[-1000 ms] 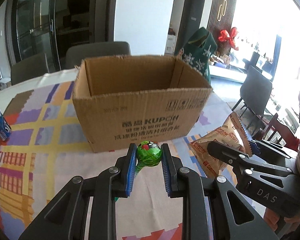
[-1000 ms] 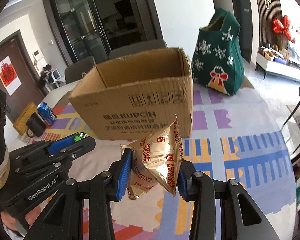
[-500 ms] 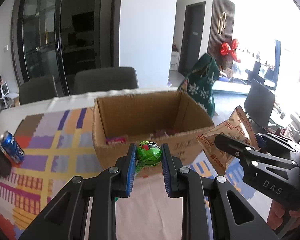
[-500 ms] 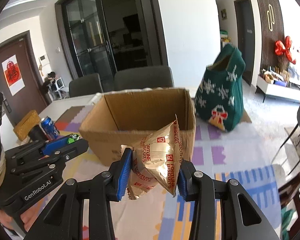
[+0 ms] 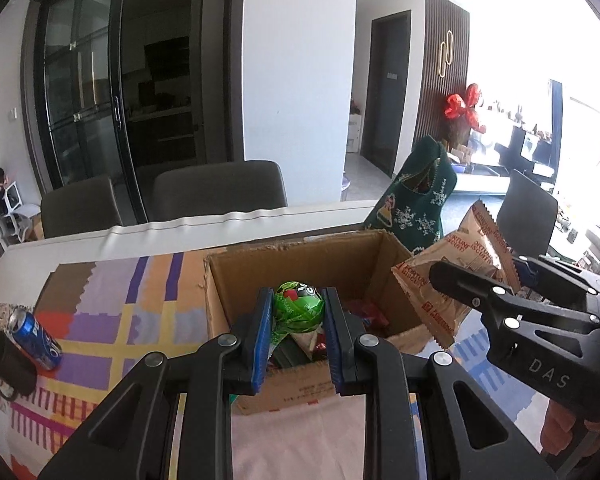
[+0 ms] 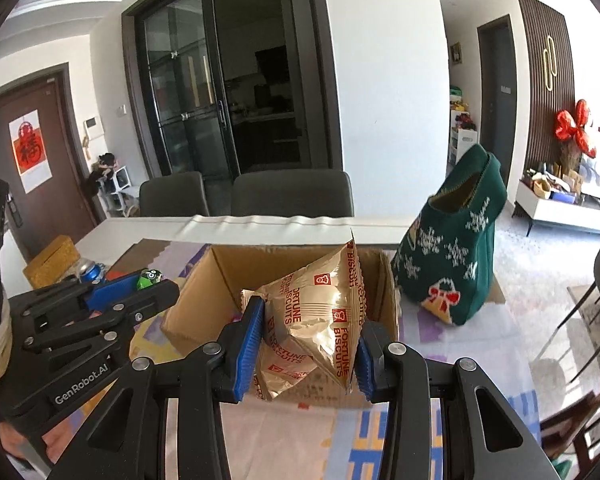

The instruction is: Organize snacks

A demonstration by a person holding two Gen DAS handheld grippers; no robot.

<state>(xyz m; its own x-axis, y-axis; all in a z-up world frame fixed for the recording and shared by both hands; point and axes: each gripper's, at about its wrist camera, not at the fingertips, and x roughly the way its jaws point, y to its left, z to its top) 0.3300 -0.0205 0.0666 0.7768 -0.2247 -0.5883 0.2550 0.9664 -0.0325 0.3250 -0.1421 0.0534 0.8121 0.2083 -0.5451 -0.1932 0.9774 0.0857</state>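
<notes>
An open cardboard box [image 5: 236, 280] stands on the patterned tablecloth, with a few wrapped snacks on its floor; it also shows in the right wrist view [image 6: 196, 308]. My left gripper [image 5: 297, 314] is shut on a green foil-wrapped candy [image 5: 298, 307] and holds it above the box's near wall. My right gripper [image 6: 310, 334] is shut on a gold Fortune Biscuits packet [image 6: 320, 316], held above the box's near right side. That packet shows in the left wrist view [image 5: 452, 276], and the candy in the right wrist view [image 6: 150, 277].
A blue soda can [image 5: 34, 338] lies by a black mug [image 5: 10, 364] at the table's left. A green knitted Christmas bag [image 6: 456, 264] stands right of the box. Grey chairs [image 5: 220, 190] line the far side. A yellow box [image 6: 52, 260] sits far left.
Both grippers have risen and moved forward with their snacks, from in front of the box's side wall to above its open top. The inside of the box has come into view.
</notes>
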